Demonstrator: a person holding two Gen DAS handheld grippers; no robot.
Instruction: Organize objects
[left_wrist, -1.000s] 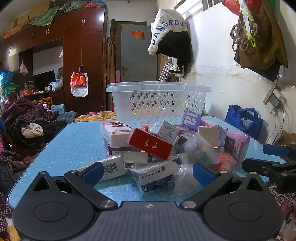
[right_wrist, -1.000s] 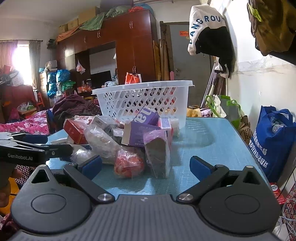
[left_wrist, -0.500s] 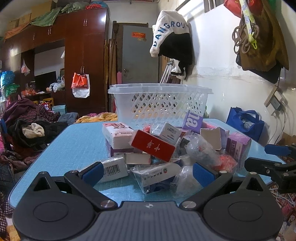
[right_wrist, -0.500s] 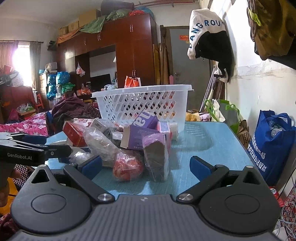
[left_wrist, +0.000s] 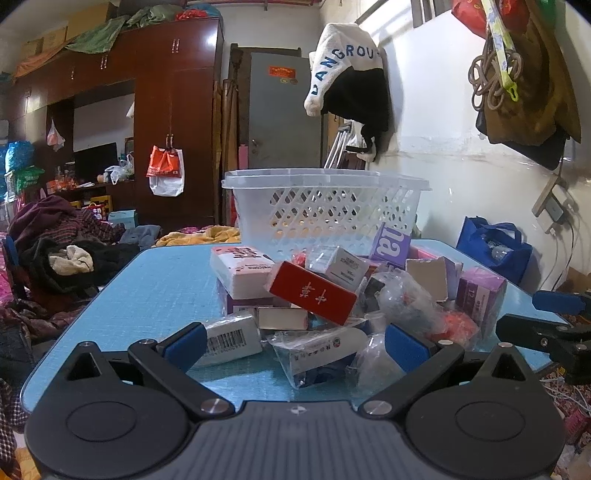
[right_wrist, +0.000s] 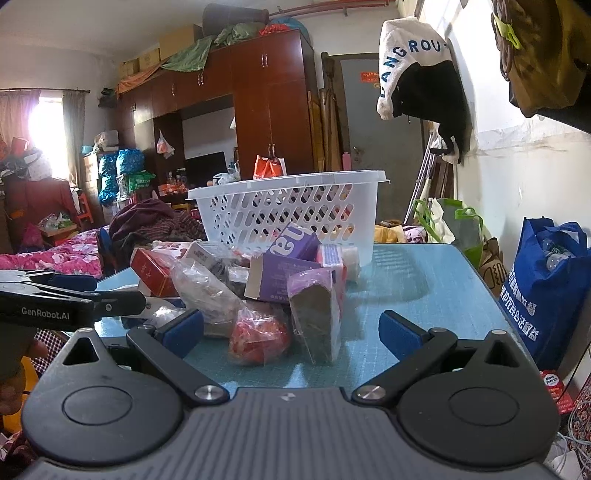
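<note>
A heap of small boxes and plastic-wrapped packets lies on the blue table (left_wrist: 155, 291). A red box (left_wrist: 312, 292) tops the heap, with a white box (left_wrist: 242, 271) to its left and a purple carton (right_wrist: 299, 242) behind. A white lattice basket (left_wrist: 325, 206) (right_wrist: 291, 208) stands just beyond the heap. My left gripper (left_wrist: 293, 341) is open at the near edge of the heap, a bagged white packet (left_wrist: 317, 350) between its fingers. My right gripper (right_wrist: 291, 330) is open too, facing a red bagged item (right_wrist: 258, 338) and a purple-wrapped packet (right_wrist: 317, 317).
A blue shopping bag (right_wrist: 550, 291) hangs off the table's right side. A bed with piled clothes (left_wrist: 59, 258) lies left of the table. Dark wardrobes (left_wrist: 173, 122) and a grey door (left_wrist: 284, 110) fill the back wall. Each gripper shows in the other's view (left_wrist: 546, 325) (right_wrist: 66, 299).
Both views have shifted only slightly; the heap sits a little higher in the frame. Nothing was taken hold of or let go.
</note>
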